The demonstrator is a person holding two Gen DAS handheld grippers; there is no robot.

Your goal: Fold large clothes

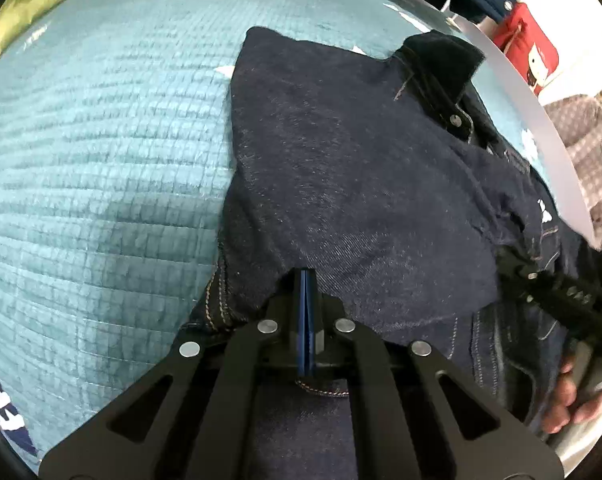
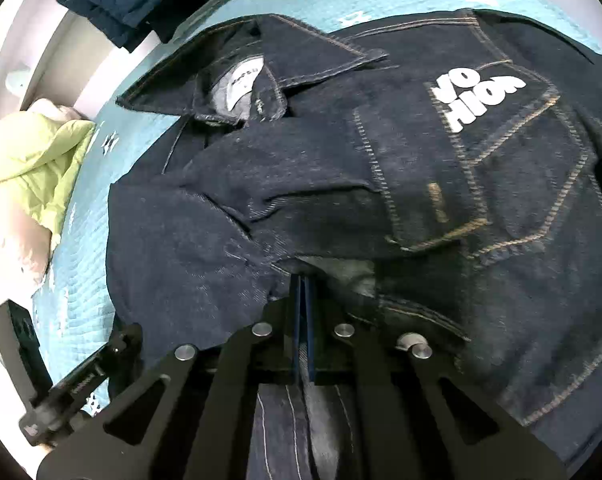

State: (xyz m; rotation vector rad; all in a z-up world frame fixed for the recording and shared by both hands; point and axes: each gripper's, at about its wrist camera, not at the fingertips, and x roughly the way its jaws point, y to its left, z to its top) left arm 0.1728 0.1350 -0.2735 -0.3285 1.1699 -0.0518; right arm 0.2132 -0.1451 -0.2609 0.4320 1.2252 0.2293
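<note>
Both tongs, left (image 1: 306, 280) and right (image 2: 303, 284), pinched shut, apparently on denim jacket (image 2: 341, 168), teal quilt (image 1: 101, 140) beneath

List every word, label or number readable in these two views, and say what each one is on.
"VO HIOA" is how the white block letters seem to read, inverted, on the dark denim jacket; uncertain.
Neck label inside the jacket collar: dark print, too small to read.
Red bag beside the bed: a white figure, no legible words.
White marks on the teal quilt: pattern, not text.
</note>
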